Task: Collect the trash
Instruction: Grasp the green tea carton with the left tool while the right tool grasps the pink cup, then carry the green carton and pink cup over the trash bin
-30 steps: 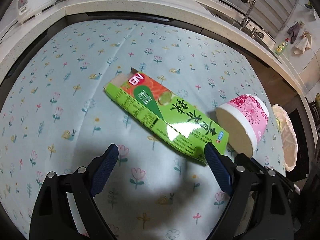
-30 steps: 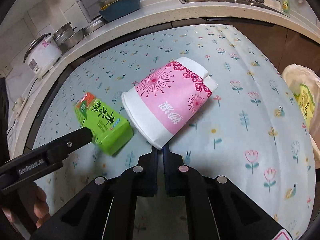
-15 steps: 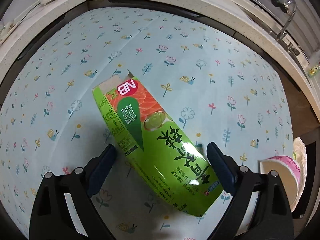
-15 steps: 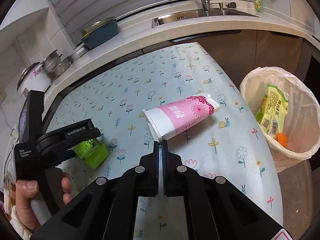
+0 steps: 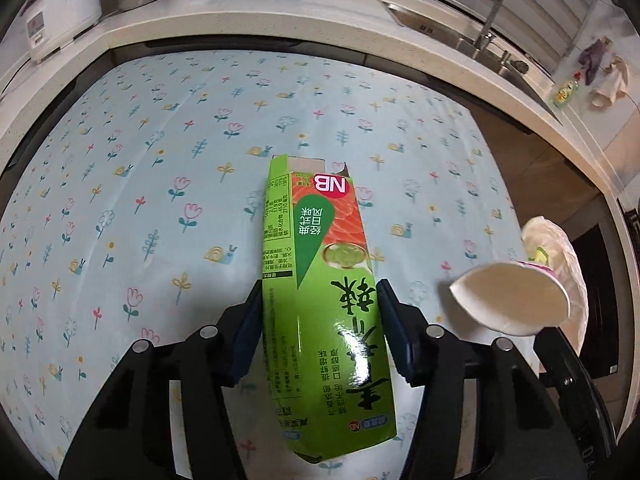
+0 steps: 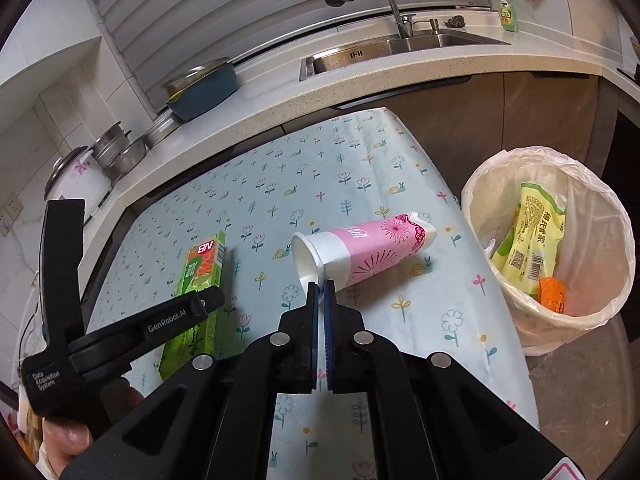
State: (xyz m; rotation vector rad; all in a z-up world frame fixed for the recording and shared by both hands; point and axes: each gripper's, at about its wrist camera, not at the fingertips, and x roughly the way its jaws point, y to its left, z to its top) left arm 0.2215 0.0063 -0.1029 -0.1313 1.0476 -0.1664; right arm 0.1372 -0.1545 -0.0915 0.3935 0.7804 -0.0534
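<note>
My left gripper [image 5: 320, 300] is shut on a long green carton [image 5: 320, 292], its jaws pressing both long sides, the open end pointing away over the flowered tablecloth [image 5: 160, 160]. The carton [image 6: 198, 276] also shows in the right wrist view, with the left gripper across it. My right gripper [image 6: 321, 286] is shut on the rim of a pink and white paper cup [image 6: 368, 248], held on its side above the table near its right edge. The cup's white mouth [image 5: 508, 300] shows at the right in the left wrist view.
A bin lined with a white bag [image 6: 600, 280] stands off the table's right edge with wrappers inside; it also shows in the left wrist view [image 5: 560, 252]. A counter with a sink [image 6: 400, 48], a blue basin [image 6: 204, 88], pots and a rice cooker [image 5: 60, 16] runs behind the table.
My left gripper has closed on the green carton, which now points straight ahead. My right gripper has carried the cup up and toward the bin side.
</note>
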